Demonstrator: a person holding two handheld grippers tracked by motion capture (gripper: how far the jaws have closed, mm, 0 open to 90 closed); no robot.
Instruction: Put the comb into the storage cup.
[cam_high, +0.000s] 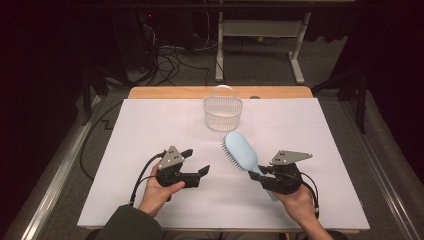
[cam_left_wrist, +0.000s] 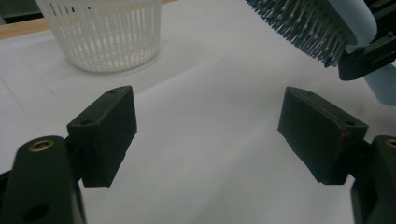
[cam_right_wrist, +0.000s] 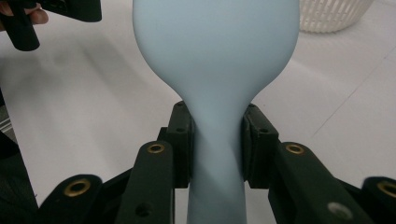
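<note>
Left gripper (cam_high: 192, 161): jaws spread wide, nothing between them, low over the white table (cam_high: 150, 130).
Basket (cam_high: 222, 112): upright at the far middle, apart from both grippers.
Hairbrush (cam_high: 242, 151): head raised, pointing toward the basket.
Right gripper (cam_right_wrist: 216, 144): clamped on the brush's narrow neck.
Risk: the smooth tapering neck could twist or slide.
Left gripper view: bristles (cam_left_wrist: 303, 25) point downward.
Right gripper view: the brush's plain back.
</note>
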